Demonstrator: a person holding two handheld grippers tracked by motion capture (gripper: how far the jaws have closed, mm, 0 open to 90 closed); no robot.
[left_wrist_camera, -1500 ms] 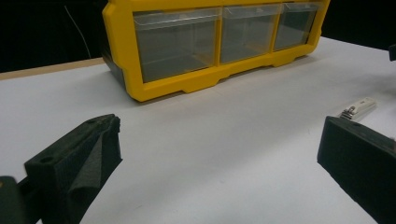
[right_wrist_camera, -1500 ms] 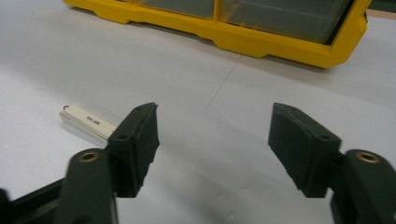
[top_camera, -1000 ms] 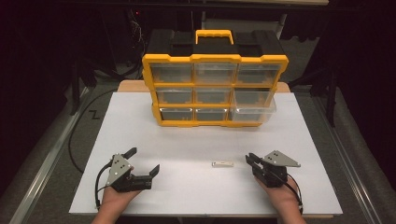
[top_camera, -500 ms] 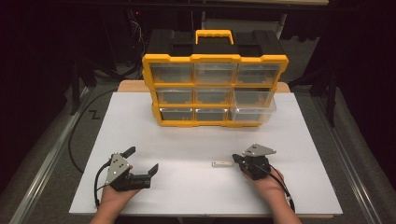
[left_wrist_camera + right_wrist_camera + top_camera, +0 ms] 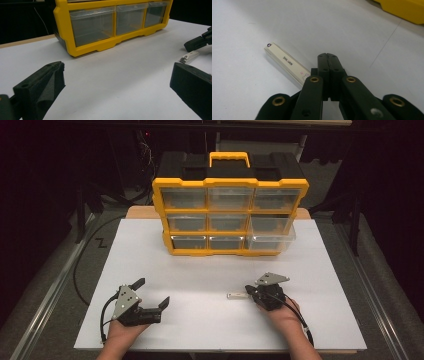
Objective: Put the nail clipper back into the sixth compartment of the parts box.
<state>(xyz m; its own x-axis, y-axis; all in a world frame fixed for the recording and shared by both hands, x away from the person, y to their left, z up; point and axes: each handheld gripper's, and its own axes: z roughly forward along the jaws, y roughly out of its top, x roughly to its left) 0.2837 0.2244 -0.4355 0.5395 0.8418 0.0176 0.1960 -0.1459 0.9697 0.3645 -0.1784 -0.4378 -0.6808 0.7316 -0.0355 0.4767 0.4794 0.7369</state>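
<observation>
**Nail clipper beside closed right jaws**

The slim white rectangular nail clipper (image 5: 236, 295) lies flat on the white table (image 5: 200, 270), in front of the yellow-framed organiser with clear plastic drawers (image 5: 230, 215). The right gripper (image 5: 250, 292) is clenched on nothing, its tips just beside the clipper's near end. The left gripper (image 5: 150, 292) rests with jaws spread, well apart.
</observation>
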